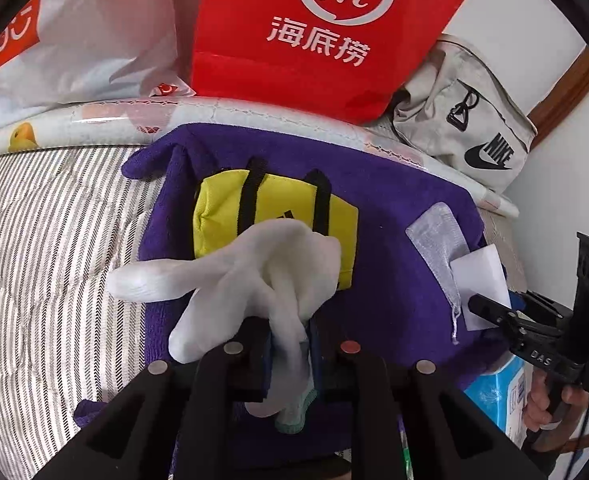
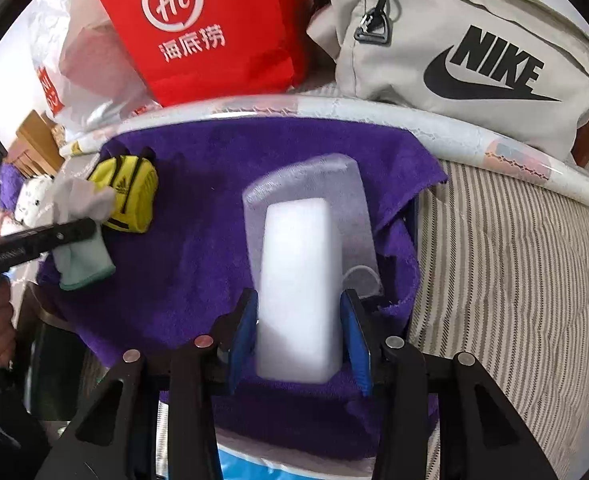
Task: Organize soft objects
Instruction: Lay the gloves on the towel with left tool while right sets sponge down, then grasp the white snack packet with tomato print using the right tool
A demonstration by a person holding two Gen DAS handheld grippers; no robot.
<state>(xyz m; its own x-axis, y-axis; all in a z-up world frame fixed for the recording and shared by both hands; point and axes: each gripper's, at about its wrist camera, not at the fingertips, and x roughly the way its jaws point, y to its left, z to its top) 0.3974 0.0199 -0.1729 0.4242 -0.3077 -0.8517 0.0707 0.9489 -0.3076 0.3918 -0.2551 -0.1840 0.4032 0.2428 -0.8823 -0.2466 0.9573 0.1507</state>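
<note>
My left gripper (image 1: 288,344) is shut on a white glove (image 1: 254,264) with a green cuff and holds it above a purple towel (image 1: 394,216). A small yellow pouch (image 1: 262,208) lies on the towel behind the glove. My right gripper (image 2: 300,320) is shut on a white sponge block (image 2: 300,280), which stands over a sheer mesh bag (image 2: 326,184) on the purple towel (image 2: 198,248). The glove (image 2: 82,216) and yellow pouch (image 2: 130,192) show at the left in the right wrist view. The sponge (image 1: 480,276) and mesh bag (image 1: 434,240) show at the right in the left wrist view.
A red paper bag (image 1: 326,28), a white plastic bag (image 1: 82,40) and a grey Nike bag (image 1: 466,128) stand at the back behind a rolled white sheet (image 1: 94,128). Striped bedding (image 1: 46,240) lies around the towel. A blue-and-white packet (image 1: 498,392) sits at the right.
</note>
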